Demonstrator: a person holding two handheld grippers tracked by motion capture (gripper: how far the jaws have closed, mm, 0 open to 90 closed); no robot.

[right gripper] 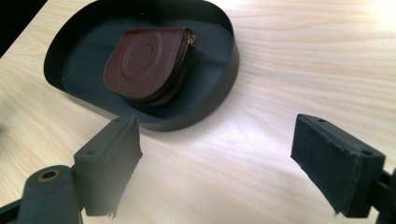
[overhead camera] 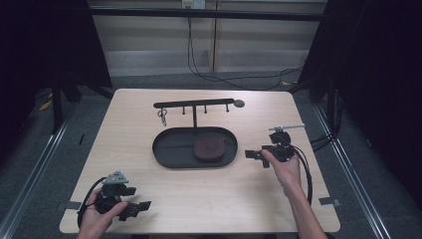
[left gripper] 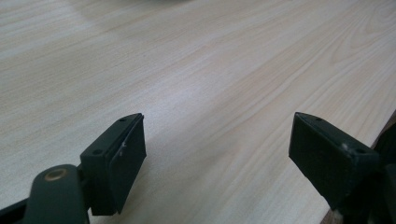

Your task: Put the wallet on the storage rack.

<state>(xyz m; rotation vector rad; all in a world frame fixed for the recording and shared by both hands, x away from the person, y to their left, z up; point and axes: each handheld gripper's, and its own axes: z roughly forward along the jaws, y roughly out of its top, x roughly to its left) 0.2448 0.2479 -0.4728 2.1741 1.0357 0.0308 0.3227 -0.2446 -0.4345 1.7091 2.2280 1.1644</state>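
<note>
Brown pouch is lying flat in the black oval tray mid-table, under the hook rack w/ keys hanging at its left end, probably a catch-all spot. Right tool is hovering just beside the tray's right rim, jaws wide apart, nothing btwn them, pointing at the pouch. Left tool is resting near the front edge, released too, likely parked out of the way.

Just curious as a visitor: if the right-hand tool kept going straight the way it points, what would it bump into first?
Probably the black tray: the open right tool points at its near rim, with bare table between. The brown pouch lies just beyond, inside the tray.
</note>
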